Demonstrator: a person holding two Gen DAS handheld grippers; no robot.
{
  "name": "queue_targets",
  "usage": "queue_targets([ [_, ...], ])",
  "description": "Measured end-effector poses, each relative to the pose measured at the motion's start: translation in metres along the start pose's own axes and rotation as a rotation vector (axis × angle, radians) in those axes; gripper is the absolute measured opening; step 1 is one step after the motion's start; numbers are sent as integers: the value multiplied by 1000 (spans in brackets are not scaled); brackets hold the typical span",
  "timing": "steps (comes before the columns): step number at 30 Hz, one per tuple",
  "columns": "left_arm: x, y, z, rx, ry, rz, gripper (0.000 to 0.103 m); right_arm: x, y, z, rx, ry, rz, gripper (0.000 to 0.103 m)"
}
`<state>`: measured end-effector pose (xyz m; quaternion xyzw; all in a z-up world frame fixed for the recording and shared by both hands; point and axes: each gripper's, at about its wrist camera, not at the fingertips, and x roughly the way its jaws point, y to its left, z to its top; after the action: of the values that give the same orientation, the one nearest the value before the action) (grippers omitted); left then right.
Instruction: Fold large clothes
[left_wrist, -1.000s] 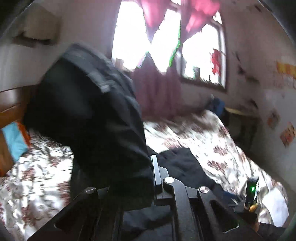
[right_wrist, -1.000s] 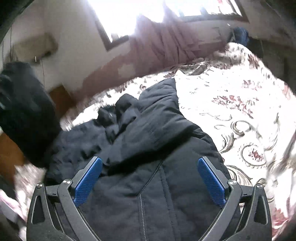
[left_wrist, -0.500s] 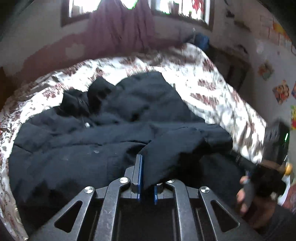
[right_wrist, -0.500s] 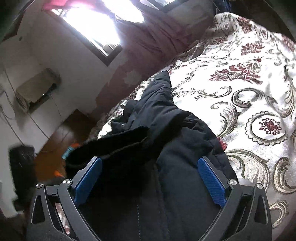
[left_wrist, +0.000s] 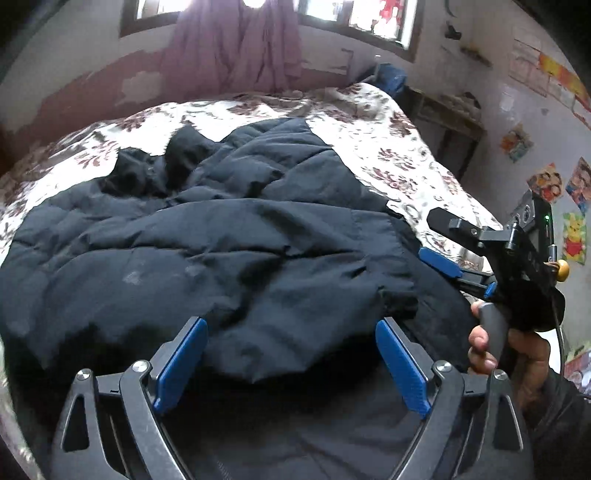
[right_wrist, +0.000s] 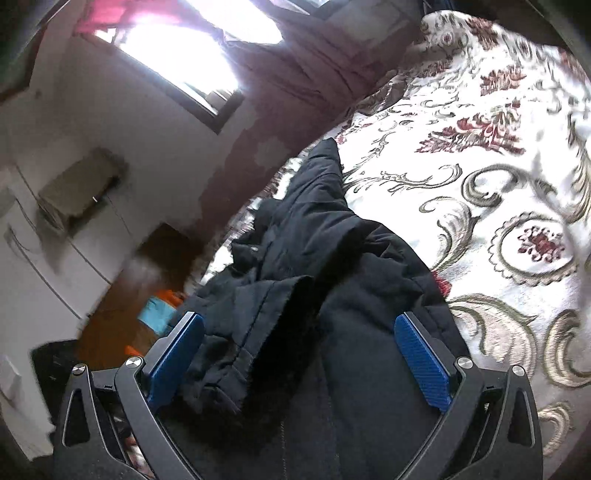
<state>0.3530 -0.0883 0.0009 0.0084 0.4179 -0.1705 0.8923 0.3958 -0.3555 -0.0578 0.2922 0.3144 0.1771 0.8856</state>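
Note:
A large dark navy padded jacket (left_wrist: 229, 236) lies spread on the bed, with one part folded over its middle. My left gripper (left_wrist: 291, 365) is open, its blue pads on either side of the folded edge, holding nothing. My right gripper (right_wrist: 299, 362) is open above the jacket (right_wrist: 332, 288), near a folded sleeve or hem. The right gripper also shows in the left wrist view (left_wrist: 443, 240), held by a hand at the jacket's right side.
The bed has a white cover with maroon floral print (left_wrist: 399, 155) (right_wrist: 498, 192). A window with a mauve curtain (left_wrist: 236, 44) is behind the bed. A dark table (left_wrist: 447, 122) stands at the far right by a poster-covered wall. A wooden headboard (right_wrist: 147, 266) is at the left.
My left gripper carried a part of the jacket over and down onto the jacket, then opened and let it go. My right gripper stayed open and tilted slightly.

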Motion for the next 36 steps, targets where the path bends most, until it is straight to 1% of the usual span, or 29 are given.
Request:
queue_targets([
  [1,-8,4,-2,-13,-12,27,92,-2,6,-1,-33,5,-18,99],
  [2,-13,7,-3,-21,-23,59,92,-1,14,-2,-78,13,-37,86],
  [3,-18,11,-5,-30,-31,113,92,1,22,-3,-125,29,-61,65],
  [4,-24,16,-6,-41,-39,165,92,7,32,-5,-183,59,-104,59],
  [5,-33,26,-8,-67,-55,230,92,11,38,-6,-216,83,-127,53],
  [6,-37,32,-9,-87,-63,255,92,15,42,-8,-241,105,-135,45],
  [7,-46,46,-11,-134,-76,289,92,18,44,-9,-253,124,-131,38],
  [8,-52,55,-13,-170,-83,310,92,21,46,-10,-258,137,-140,23],
  [9,-58,70,-15,-227,-88,342,92,23,47,-11,-271,135,-155,16],
  [10,-62,79,-17,-261,-89,355,92,21,49,-9,-286,118,-157,9],
  [11,-68,96,-20,-324,-91,376,92,16,51,-5,-297,84,-152,3],
  [12,-70,105,-22,-353,-91,384,92,11,53,-2,-311,56,-156,3],
  [14,-75,128,-25,-409,-87,414,92,1,66,8,-402,-42,-218,3],
  [16,-76,142,-25,-408,-77,451,92,-9,77,19,-492,-150,-309,1],
  [18,-76,149,-25,-390,-73,479,92,-14,79,30,-521,-209,-363,0],
  [20,-73,155,-22,-363,-65,507,92,-13,74,39,-500,-197,-361,0],
  [22,-69,160,-20,-346,-58,520,92,-12,66,42,-462,-190,-369,1],
  [24,-63,162,-17,-336,-52,528,92,-14,63,40,-438,-193,-321,3],
  [25,-56,163,-14,-337,-51,516,92,-14,69,39,-455,-193,-282,6],
  [26,-51,163,-11,-339,-56,491,92,-14,73,36,-477,-193,-255,16],
  [27,-47,161,-8,-339,-65,466,92,-12,77,31,-500,-190,-226,33],
  [29,-37,154,-1,-326,-92,394,92,-2,87,20,-546,-169,-158,46],
  [30,-30,148,4,-307,-103,348,92,4,91,16,-574,-140,-142,46],
  [32,-15,134,11,-266,-105,295,92,22,94,5,-618,-86,-158,45],
  [34,4,122,18,-218,-83,281,92,37,93,-1,-637,-26,-187,45],
  [36,27,113,24,-170,-30,306,92,57,87,-3,-622,46,-242,45],
])
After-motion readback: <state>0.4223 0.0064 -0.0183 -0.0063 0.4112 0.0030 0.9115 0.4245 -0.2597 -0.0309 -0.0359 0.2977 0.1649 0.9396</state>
